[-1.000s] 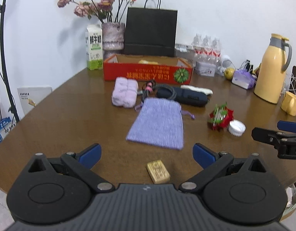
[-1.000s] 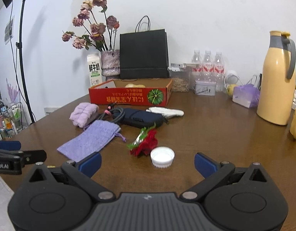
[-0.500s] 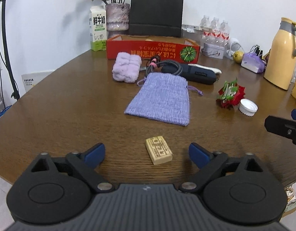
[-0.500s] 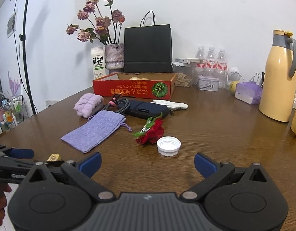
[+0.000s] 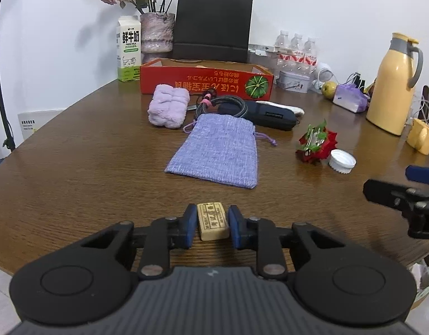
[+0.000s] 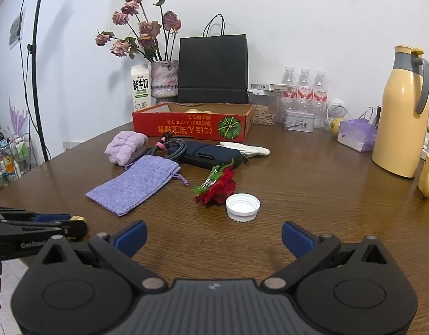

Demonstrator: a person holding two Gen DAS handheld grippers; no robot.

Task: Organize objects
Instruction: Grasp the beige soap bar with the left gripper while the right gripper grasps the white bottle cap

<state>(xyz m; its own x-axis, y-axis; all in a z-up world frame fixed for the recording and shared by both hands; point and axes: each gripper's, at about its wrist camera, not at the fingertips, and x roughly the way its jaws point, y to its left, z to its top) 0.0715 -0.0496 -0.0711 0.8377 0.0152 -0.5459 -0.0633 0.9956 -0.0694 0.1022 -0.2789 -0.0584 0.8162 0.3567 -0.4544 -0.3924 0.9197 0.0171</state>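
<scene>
My left gripper (image 5: 210,224) is shut on a small tan wooden block (image 5: 212,220) near the front edge of the brown table (image 5: 74,167). Its blue pads (image 5: 190,224) press both sides of the block. Beyond it lie a lilac drawstring pouch (image 5: 218,152), a folded lilac towel (image 5: 169,109), a coiled cable (image 5: 223,103), a dark case (image 5: 266,114), a red rose clip (image 5: 316,143) and a white cap (image 5: 342,162). My right gripper (image 6: 213,237) is open and empty, just short of the cap (image 6: 243,207) and rose (image 6: 218,185).
A red cardboard box (image 5: 206,79) stands at the back with a black paper bag (image 5: 213,26), milk carton (image 5: 128,53) and flower vase (image 5: 155,36) behind it. A yellow thermos (image 5: 394,83), yellow mug (image 5: 421,136), water bottles (image 5: 297,48) and a tin (image 5: 294,81) stand at the right.
My left gripper has moved forward around the wooden block and closed from wide open onto it. My right gripper stays open and has barely moved.
</scene>
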